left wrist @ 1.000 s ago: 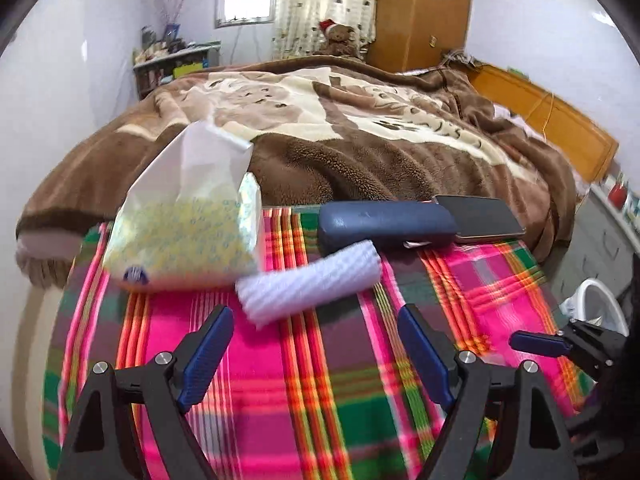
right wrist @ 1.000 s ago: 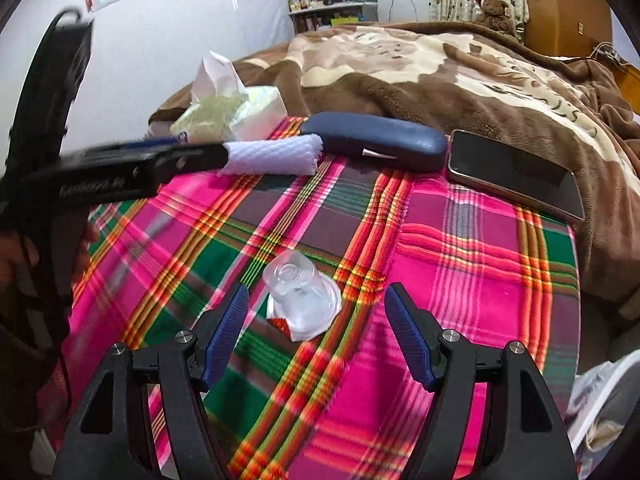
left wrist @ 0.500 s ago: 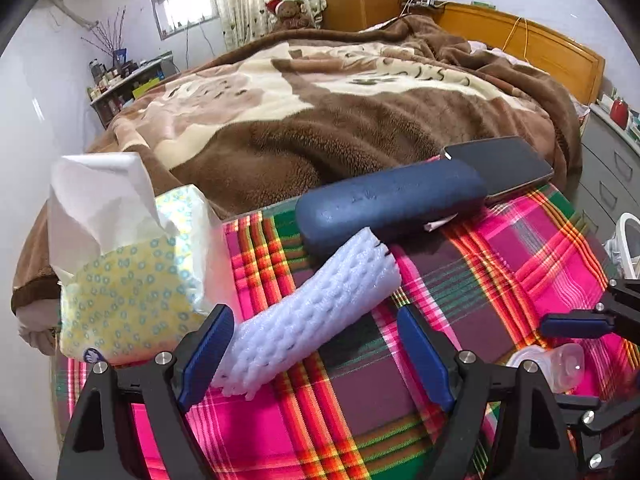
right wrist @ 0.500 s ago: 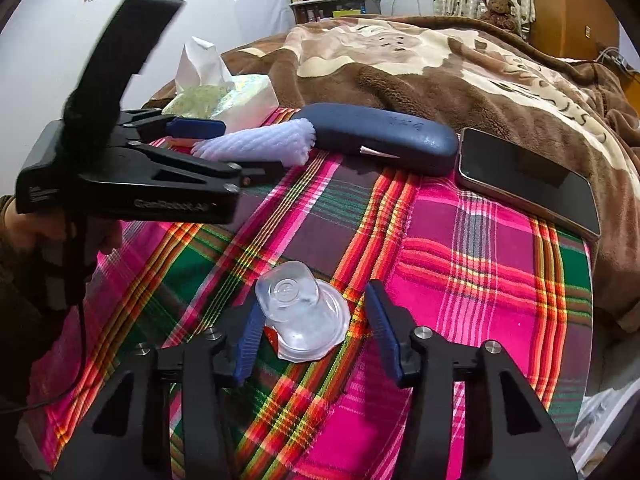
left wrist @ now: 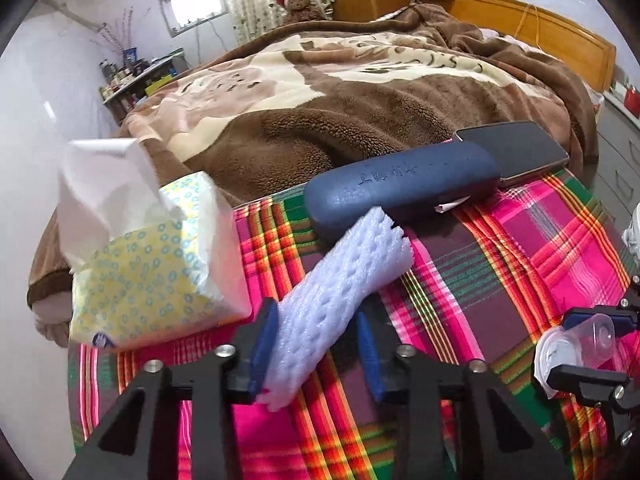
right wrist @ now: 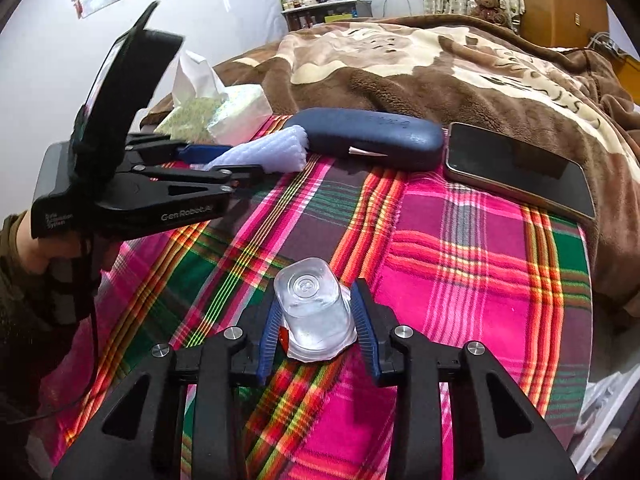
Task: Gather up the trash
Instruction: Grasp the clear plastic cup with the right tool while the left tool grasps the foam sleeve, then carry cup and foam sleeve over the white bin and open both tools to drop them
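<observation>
Left gripper closing, white foam sleeve pinched between fingers; right gripper closing, clear plastic cup clasped, on plaid surface.

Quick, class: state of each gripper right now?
Left gripper: closing on the white foam sleeve.
Right gripper: closing on the clear plastic cup.

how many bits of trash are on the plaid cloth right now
2. A white foam net sleeve lies beside the blue glasses case, between the closing left gripper's jaws. A clear plastic cup sits between the closing right gripper's jaws. More may be hidden.
</observation>
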`<state>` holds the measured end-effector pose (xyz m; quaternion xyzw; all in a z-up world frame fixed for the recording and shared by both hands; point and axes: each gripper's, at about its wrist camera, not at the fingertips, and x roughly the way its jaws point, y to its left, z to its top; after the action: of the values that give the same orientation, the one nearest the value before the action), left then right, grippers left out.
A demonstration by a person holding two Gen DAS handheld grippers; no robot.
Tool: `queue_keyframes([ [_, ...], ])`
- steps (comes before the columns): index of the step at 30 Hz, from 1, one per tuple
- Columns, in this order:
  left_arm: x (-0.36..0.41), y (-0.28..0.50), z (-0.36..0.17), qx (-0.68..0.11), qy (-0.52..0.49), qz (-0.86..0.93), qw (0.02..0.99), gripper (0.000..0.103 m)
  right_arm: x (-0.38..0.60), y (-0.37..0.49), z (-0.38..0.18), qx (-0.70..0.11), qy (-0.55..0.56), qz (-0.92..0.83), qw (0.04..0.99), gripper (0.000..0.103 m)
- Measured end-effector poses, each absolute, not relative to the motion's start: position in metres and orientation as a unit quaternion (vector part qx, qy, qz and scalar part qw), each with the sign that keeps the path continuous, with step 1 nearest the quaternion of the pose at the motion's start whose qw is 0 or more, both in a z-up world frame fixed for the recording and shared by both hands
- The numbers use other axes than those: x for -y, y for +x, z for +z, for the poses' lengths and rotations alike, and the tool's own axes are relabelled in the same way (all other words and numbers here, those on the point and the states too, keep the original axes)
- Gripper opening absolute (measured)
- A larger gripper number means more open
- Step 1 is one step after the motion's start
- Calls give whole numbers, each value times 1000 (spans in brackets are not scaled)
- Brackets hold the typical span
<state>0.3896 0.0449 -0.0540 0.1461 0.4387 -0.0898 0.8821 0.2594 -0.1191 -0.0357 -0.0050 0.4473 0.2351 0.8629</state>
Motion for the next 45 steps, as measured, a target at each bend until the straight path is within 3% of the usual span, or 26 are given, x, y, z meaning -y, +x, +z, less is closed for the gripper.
queue_keyframes([
  [6, -45, 367, -42, -440, 107, -102, 886, 28, 129, 244, -27, -440, 4, 226, 869, 36],
  [29, 55, 208, 36, -367, -1, -231, 901, 28, 242, 155, 25, -370, 84, 121, 917, 36],
  [45, 147, 171, 29, -382, -31, -309, 871, 28, 323, 119, 25, -350, 122, 22, 928, 36],
])
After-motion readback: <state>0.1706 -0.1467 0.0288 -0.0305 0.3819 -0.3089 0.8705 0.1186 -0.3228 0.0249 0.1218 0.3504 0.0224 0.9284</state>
